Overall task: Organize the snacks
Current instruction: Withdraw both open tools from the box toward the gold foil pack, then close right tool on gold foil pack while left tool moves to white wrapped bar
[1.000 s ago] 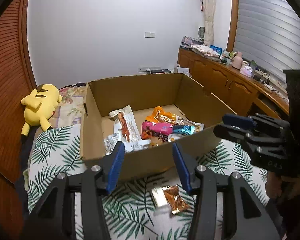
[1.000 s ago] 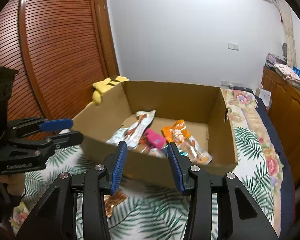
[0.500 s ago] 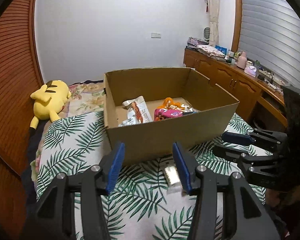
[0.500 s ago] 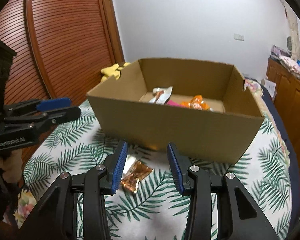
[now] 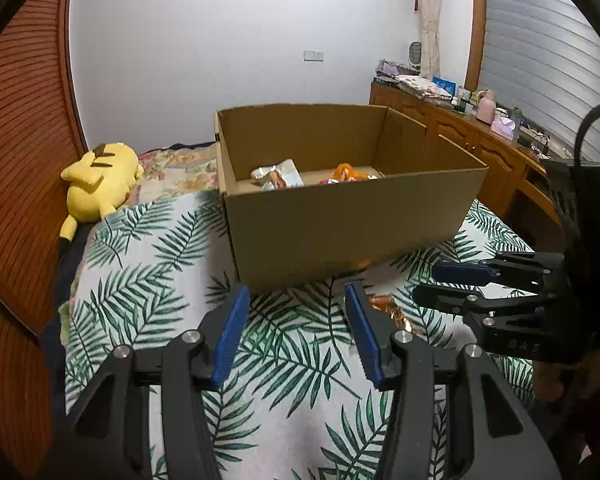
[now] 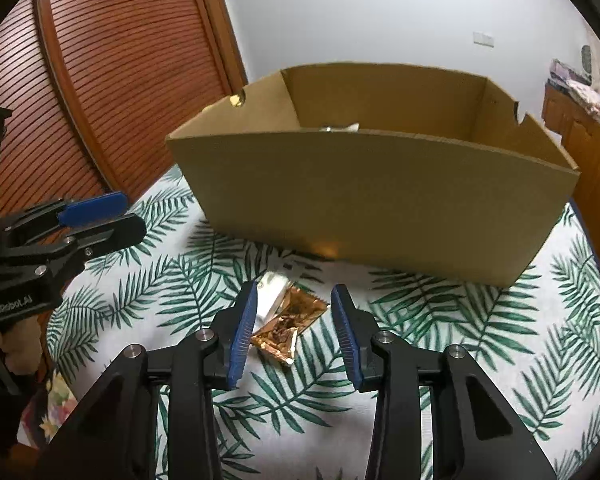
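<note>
An open cardboard box stands on the leaf-print bed cover; a silver packet and an orange one show over its near wall. In front of the box lies a gold-and-silver snack packet. My right gripper hovers low over that packet with its jaws closing. The packet lies between and below the blue pads, which do not touch it. My left gripper is open and empty, to the left of the packet and above the bed cover.
A yellow plush toy lies at the bed's far left by a slatted wooden door. A wooden cabinet with clutter on top runs along the right wall. The leaf-print cover spreads around the box.
Both grippers dropped from above the box rim to low in front of it, so the box contents are mostly hidden. The right jaws narrowed around the gold packet.
</note>
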{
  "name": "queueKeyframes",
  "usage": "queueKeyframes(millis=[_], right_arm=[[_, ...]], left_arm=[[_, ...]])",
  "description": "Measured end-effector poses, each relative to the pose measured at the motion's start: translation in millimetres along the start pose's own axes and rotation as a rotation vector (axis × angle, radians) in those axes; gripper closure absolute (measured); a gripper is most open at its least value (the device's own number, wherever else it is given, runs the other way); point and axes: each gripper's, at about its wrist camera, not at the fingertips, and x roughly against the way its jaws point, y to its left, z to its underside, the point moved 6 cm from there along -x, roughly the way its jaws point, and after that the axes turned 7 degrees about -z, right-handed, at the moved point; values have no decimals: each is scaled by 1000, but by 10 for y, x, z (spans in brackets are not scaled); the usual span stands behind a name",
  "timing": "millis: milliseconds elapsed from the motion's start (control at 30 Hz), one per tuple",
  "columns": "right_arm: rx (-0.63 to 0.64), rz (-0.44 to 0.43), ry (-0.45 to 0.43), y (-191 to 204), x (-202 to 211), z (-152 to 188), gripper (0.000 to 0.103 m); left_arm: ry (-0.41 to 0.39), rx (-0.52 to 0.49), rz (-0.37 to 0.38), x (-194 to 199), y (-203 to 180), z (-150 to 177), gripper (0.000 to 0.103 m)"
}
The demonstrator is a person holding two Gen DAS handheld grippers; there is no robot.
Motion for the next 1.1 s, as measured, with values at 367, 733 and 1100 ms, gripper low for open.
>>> queueKeyframes(millis=[367, 733, 1100], right_arm=[[-39, 25, 88, -110, -361, 145, 65], [-41, 29, 107, -56, -452, 141, 65], [-2, 69, 123, 11, -546, 183, 71]], left_arm=[[41, 21, 15, -122, -15, 172, 53], [50, 39, 39, -168, -62, 228, 53], [61, 61, 51, -213, -87, 270, 53]])
